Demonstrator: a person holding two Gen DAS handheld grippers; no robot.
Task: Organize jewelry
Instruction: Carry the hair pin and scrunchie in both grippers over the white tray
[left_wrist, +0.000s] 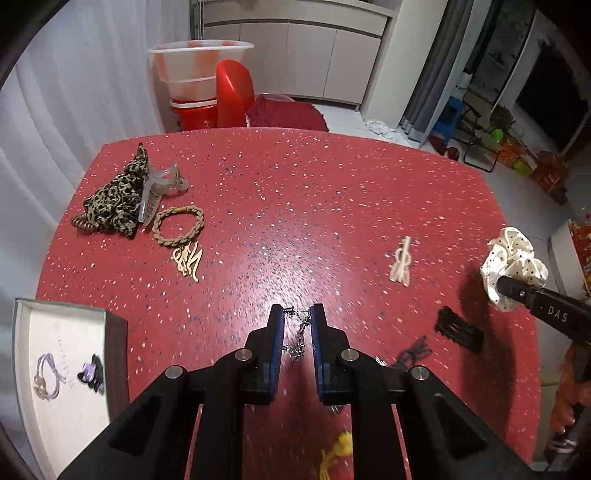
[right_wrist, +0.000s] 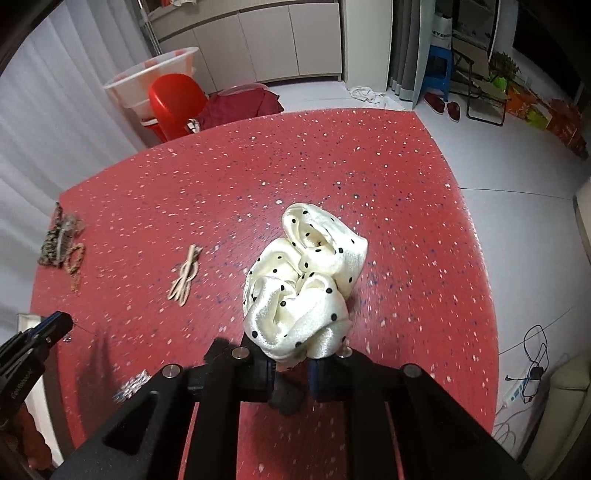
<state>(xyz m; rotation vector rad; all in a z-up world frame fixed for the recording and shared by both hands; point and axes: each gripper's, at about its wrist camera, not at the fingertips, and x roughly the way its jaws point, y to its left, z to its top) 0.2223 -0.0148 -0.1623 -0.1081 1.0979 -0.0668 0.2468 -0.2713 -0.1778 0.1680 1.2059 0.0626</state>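
Observation:
My left gripper (left_wrist: 297, 314) is shut on a silver chain earring (left_wrist: 300, 338), which hangs between its fingers above the red speckled table (left_wrist: 295, 192). My right gripper (right_wrist: 291, 363) is shut on a cream polka-dot scrunchie (right_wrist: 303, 280) and holds it above the table; the scrunchie also shows in the left wrist view (left_wrist: 513, 266). A white jewelry box (left_wrist: 59, 369) at the near left holds a lilac hair tie (left_wrist: 46, 376) and a small purple clip (left_wrist: 90, 373).
At the far left lie a leopard scrunchie (left_wrist: 114, 199), a clear claw clip (left_wrist: 159, 188), a braided tan hair tie (left_wrist: 177, 225) and a gold clip (left_wrist: 188, 258). A beige clip (left_wrist: 400, 260), a black clip (left_wrist: 460, 328) and a yellow item (left_wrist: 336, 454) lie nearer.

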